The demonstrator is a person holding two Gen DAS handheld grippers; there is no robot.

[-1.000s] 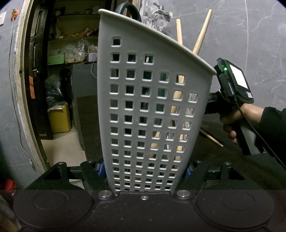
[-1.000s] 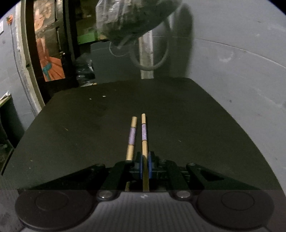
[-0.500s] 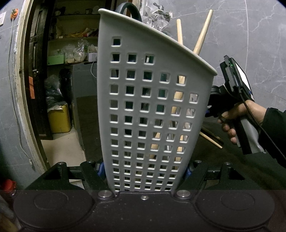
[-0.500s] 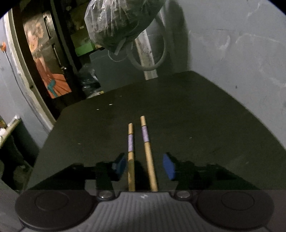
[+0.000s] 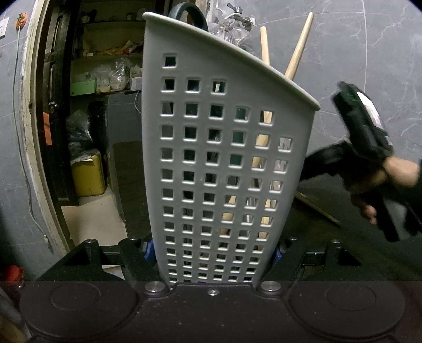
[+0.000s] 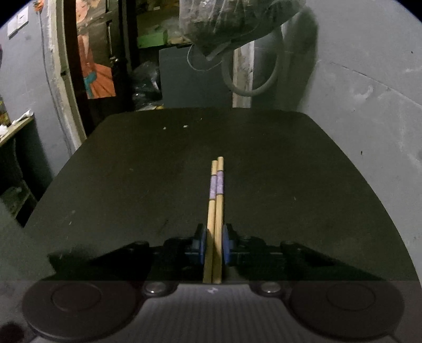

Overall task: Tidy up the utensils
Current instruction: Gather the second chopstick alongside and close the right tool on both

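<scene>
Between the blue pads of the right gripper [image 6: 213, 244] sit two chopsticks [image 6: 216, 211], side by side and touching, each with a purple band near the far end. The jaws are pressed together on the pair partway along their length; the far ends project forward over the dark table [image 6: 132, 184], and whether they rest on it or are raised cannot be told.

Judgement on handling: the sticks look wooden, so light, stiff and not fragile, but thin and smooth; two held in one pinch may scissor or slide against each other. A hold nearer the middle, pads square across both, should keep them parallel.

The left gripper [image 5: 212, 250] has its jaws closed against the lower flanks of a grey perforated utensil holder [image 5: 224, 158], which stands upright. Wooden handles [image 5: 298, 52] and a dark looped handle [image 5: 187, 13] rise above its slanted rim. The holder appears to be light, slightly flexible plastic; the low grip suits it.

The right hand [image 5: 395, 176] appears blurred beside the holder, and a cluttered doorway [image 5: 92, 105] lies behind.
</scene>
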